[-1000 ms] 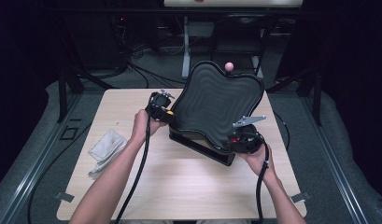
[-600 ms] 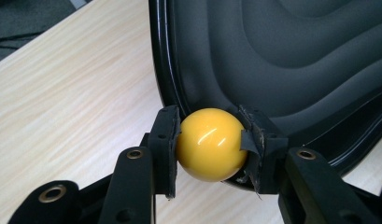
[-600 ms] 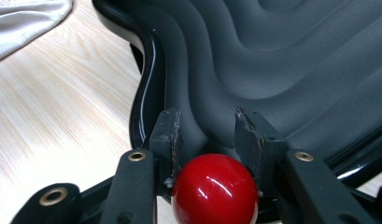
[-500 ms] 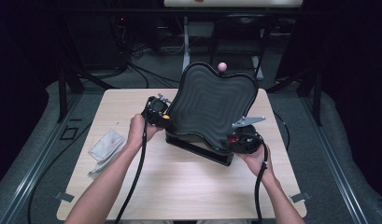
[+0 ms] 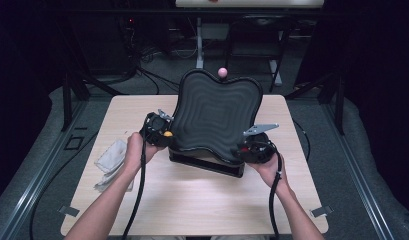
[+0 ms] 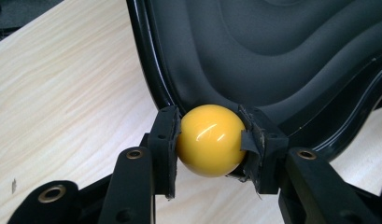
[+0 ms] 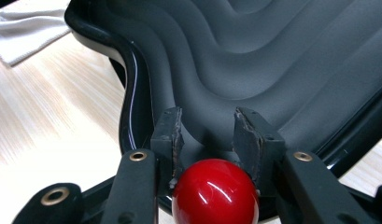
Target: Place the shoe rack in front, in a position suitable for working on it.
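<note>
**Two knobs pinched, the wavy tray tipped up over the table**

The black tray [image 5: 214, 117] with its rippled, stepped inner surface sits over the middle of the table, tilted so its far edge stands higher than the near edge; it rests above a dark base [image 5: 204, 161] that shows under its near rim; I hold it by two ball knobs on opposite near corners.

My left gripper [image 6: 209, 140] pinches the yellow ball [image 6: 210, 139] at the tray's left rim; both pads press on the ball's sides, and the glossy black rim curves away just behind it; in the high view the same ball [image 5: 167, 134] shows as a small yellow spot beside my left hand [image 5: 137, 150].

My right gripper [image 7: 208, 154] is clamped on the red ball [image 7: 214, 192] at the tray's right corner; the ball sits low between my jaws, with the pads against its upper sides and their tips standing past it over the rippled surface; from above, a touch of red [image 5: 243, 148] shows by my right hand [image 5: 269, 167].

A pink ball [image 5: 222, 72] stands at the tray's far edge, at the top of the tilt.

Farther out, a white cloth [image 5: 111, 159] lies crumpled on the pale wooden table [image 5: 202, 200], to the left of my left forearm and apart from the tray.
</note>
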A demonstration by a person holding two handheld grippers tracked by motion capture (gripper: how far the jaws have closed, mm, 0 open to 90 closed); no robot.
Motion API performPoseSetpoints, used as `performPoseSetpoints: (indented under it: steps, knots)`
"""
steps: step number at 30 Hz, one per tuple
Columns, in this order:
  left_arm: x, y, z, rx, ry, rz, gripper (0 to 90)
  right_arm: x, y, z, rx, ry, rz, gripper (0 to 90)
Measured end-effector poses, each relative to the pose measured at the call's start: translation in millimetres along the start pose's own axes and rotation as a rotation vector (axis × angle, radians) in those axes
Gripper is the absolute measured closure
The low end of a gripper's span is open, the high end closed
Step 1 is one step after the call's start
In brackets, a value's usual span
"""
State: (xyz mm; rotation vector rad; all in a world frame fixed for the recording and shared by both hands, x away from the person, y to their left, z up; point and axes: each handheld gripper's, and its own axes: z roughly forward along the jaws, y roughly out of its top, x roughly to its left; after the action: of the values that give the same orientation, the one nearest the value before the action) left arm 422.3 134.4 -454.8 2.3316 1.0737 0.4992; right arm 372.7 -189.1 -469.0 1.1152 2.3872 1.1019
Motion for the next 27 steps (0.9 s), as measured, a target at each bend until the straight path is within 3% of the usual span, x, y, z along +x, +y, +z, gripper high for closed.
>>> performPoseSetpoints:
  steps: [9, 12, 13, 15, 17, 23, 27]
  knots:
    - [-5.4, -22.2, -15.7, -0.017, 0.01, -0.027, 59.5, 4.9, 4.5, 5.8, -0.022, 0.002, -0.012, 64.0]
    - [-8.3, -28.6, -19.8, -0.026, 0.011, -0.029, 59.5, 7.5, 8.4, 10.8, -0.024, 0.03, -0.019, 76.1]
    - [-8.8, -29.4, -20.6, -0.025, 0.013, -0.029, 59.5, 10.6, 9.4, 13.7, -0.032, 0.047, -0.026, 73.9]
    - [-9.3, -31.7, -21.6, -0.032, 0.017, -0.034, 59.5, 16.8, 12.0, 14.1, -0.008, 0.018, -0.064, 67.9]
    - [-10.0, -33.8, -22.5, -0.038, 0.02, -0.039, 59.5, 18.6, 12.0, 13.5, -0.008, 0.012, -0.07, 64.4]
    - [-11.3, -40.7, -27.3, -0.041, 0.024, -0.043, 59.5, 12.2, 7.7, -2.9, -0.017, -0.026, -0.047, 50.9]
    - [-14.0, -44.2, -29.6, -0.045, 0.037, -0.044, 59.5, 17.9, 2.8, -7.9, 0.017, -0.03, -0.063, 49.8]
